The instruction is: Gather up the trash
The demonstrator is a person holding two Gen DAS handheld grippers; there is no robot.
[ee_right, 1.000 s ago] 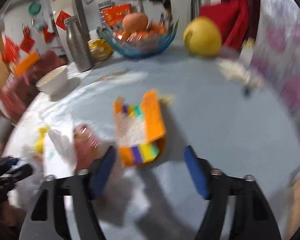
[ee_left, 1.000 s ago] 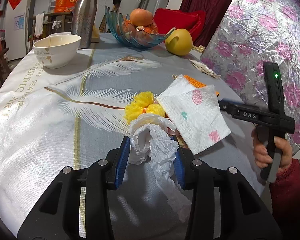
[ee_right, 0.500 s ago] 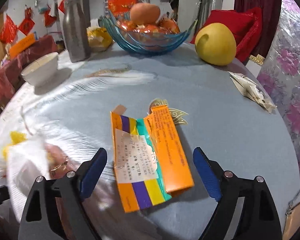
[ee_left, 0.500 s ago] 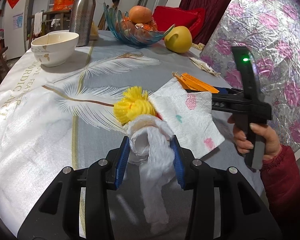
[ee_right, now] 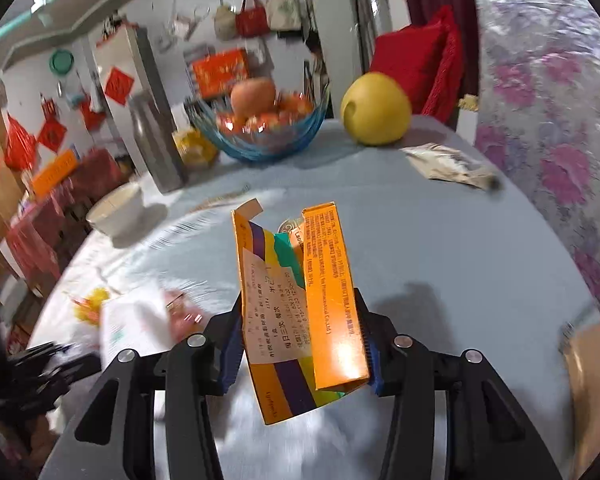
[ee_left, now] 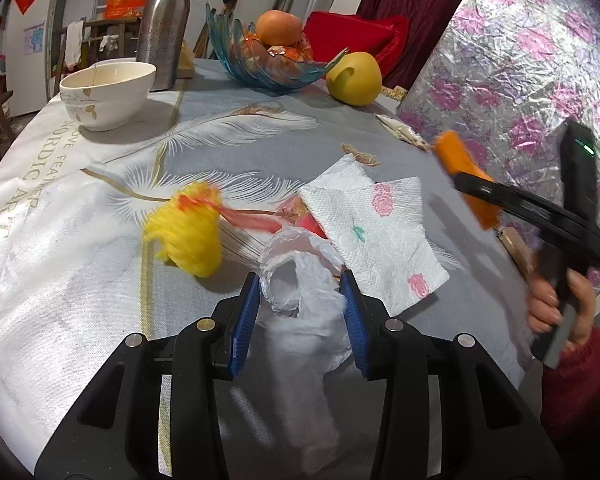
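The left gripper (ee_left: 300, 300) has its blue pads pressed against the two sides of a crumpled white plastic bag (ee_left: 300, 280), whose open mouth faces forward and whose loose tail hangs down between the black arms. Just beyond the bag, on the feather-print tablecloth (ee_left: 80, 208), lie a printed paper napkin (ee_left: 380, 232), a pinkish wrapper (ee_left: 260, 216) partly under it, and, to the left, a fluffy yellow ball (ee_left: 184, 236).

The right gripper (ee_right: 300, 344) has just been closing and now clamps a flattened orange medicine carton (ee_right: 304, 304) with purple, green and yellow stripes and a white pharmacy label. The carton stands on edge between the pads, lifted clear of the table. In the left wrist view it shows as an orange blur at the right, with the person's hand (ee_left: 556, 300) in a red sleeve on the handle.

At the far side stand a blue glass fruit bowl (ee_right: 260, 140), a yellow pomelo (ee_right: 376, 110), a steel flask (ee_left: 164, 24) and a white ceramic bowl (ee_left: 106, 94). A crumpled foil packet (ee_right: 448, 166) lies far right near the pomelo.
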